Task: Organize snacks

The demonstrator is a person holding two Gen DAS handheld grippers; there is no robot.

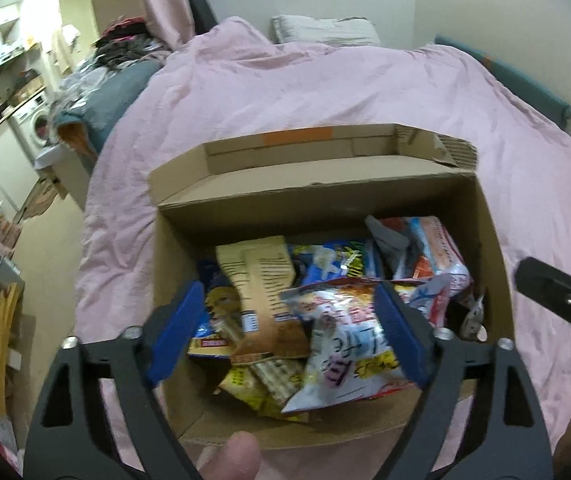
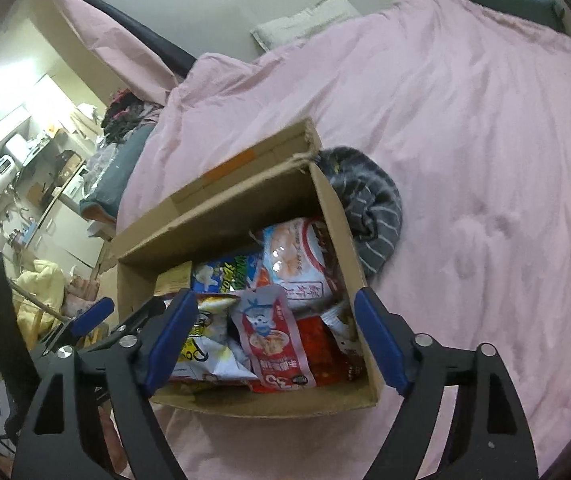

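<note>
An open cardboard box sits on a pink bed cover and is full of snack packets. My left gripper hovers over its near left part, jaws open. A white printed snack bag and a beige packet lie below it, between its blue pads. My right gripper hangs open over the box, above a red-and-white packet. Nothing is gripped by either. One blue pad of the left gripper shows at the box's left wall.
The pink bed cover stretches around the box. A grey striped cloth lies against the box's right wall. A pillow rests at the bed's head. Left of the bed are cluttered furniture and a washing machine. A thumb shows at the bottom.
</note>
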